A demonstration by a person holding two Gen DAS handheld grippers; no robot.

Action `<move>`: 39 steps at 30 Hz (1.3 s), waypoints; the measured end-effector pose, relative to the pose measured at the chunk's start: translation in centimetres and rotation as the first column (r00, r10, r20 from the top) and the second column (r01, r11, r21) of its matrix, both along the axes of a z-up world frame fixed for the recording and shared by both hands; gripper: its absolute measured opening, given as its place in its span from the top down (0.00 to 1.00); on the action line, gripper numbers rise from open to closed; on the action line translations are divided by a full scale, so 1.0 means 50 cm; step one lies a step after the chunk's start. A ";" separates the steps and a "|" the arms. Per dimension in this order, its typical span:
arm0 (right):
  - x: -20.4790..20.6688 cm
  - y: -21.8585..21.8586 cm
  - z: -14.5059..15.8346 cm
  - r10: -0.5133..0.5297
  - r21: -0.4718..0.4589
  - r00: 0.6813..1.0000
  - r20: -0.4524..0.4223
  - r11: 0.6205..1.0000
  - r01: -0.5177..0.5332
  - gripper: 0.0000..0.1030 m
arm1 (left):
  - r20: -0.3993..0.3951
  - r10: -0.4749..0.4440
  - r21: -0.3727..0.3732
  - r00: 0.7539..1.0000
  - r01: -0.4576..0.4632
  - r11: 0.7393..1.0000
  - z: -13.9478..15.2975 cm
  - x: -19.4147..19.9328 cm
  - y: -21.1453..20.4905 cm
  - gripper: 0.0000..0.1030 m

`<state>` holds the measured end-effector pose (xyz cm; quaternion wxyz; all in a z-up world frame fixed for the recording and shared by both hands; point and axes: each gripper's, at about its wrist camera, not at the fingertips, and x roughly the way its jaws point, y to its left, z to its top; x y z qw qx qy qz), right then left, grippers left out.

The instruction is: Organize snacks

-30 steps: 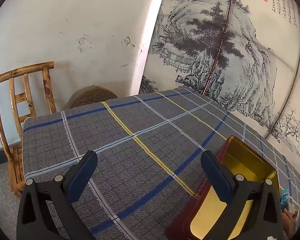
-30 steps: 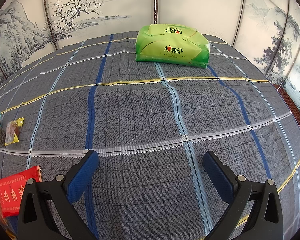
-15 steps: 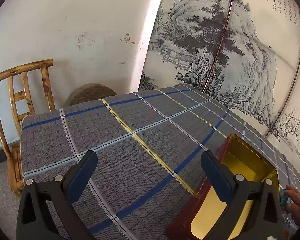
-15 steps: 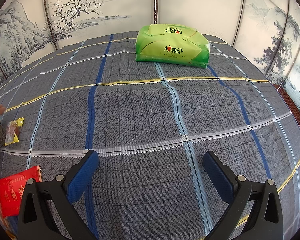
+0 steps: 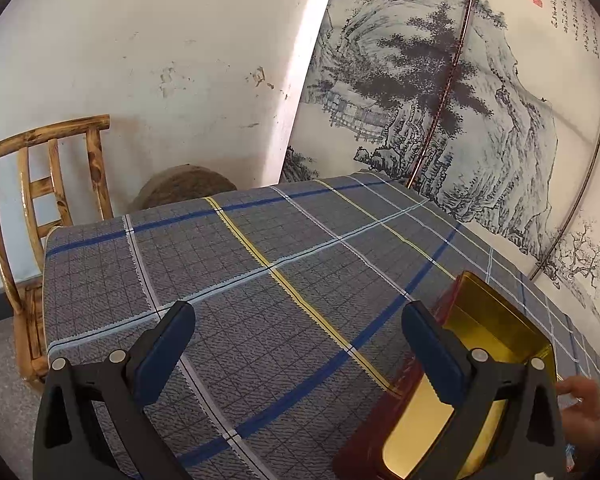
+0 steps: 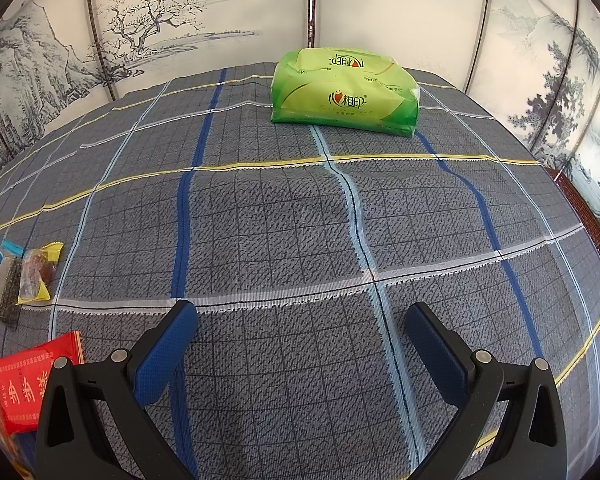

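The left hand-held gripper is hovering over a desk covered in a grey plaid cloth with blue, yellow and white lines, its blue-padded jaws spread wide and holding nothing. Just past its right finger, an open tin with a gold interior and dark red outside is sitting near the desk's right edge. A bare hand is reaching in at the lower right, close beside the tin. Beyond the desk's far left corner, a wooden chair is standing against a scuffed white wall, and a folding screen painted with ink mountains and trees is running along the right side.

The right hand-held gripper is also hanging over the cloth with its jaws spread wide and nothing between them. The snacks are lying at the desk's left edge in this view: a small yellow-edged packet, a blue-edged packet touching it on the left, and a red packet with white characters nearer the camera. A green tissue pack is resting near the far edge, well apart from the snacks
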<state>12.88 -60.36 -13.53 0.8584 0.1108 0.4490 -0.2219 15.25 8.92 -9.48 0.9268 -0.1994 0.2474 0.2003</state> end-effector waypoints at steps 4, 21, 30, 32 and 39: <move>0.000 0.000 0.000 0.000 0.000 1.000 0.000 1.000 0.000 0.00 | 0.015 -0.004 0.007 1.000 0.004 1.000 0.005 -0.007 -0.001 0.01; 0.000 0.000 0.000 0.000 0.000 1.000 0.000 1.000 0.000 0.00 | 0.048 -0.310 0.202 0.950 0.294 0.934 0.133 -0.171 -0.241 0.01; 0.000 0.000 0.000 0.000 0.000 1.000 0.000 1.000 0.000 0.00 | 0.022 -0.517 0.310 0.855 0.486 0.817 0.170 -0.233 -0.402 0.00; 0.000 0.000 0.000 0.000 0.000 1.000 0.000 1.000 0.000 0.00 | -0.006 -0.549 0.294 0.836 0.526 0.798 0.163 -0.228 -0.424 0.00; 0.000 0.000 0.000 0.000 0.000 1.000 0.000 1.000 0.000 0.00 | -0.080 -0.610 0.307 0.788 0.602 0.737 0.142 -0.218 -0.492 0.00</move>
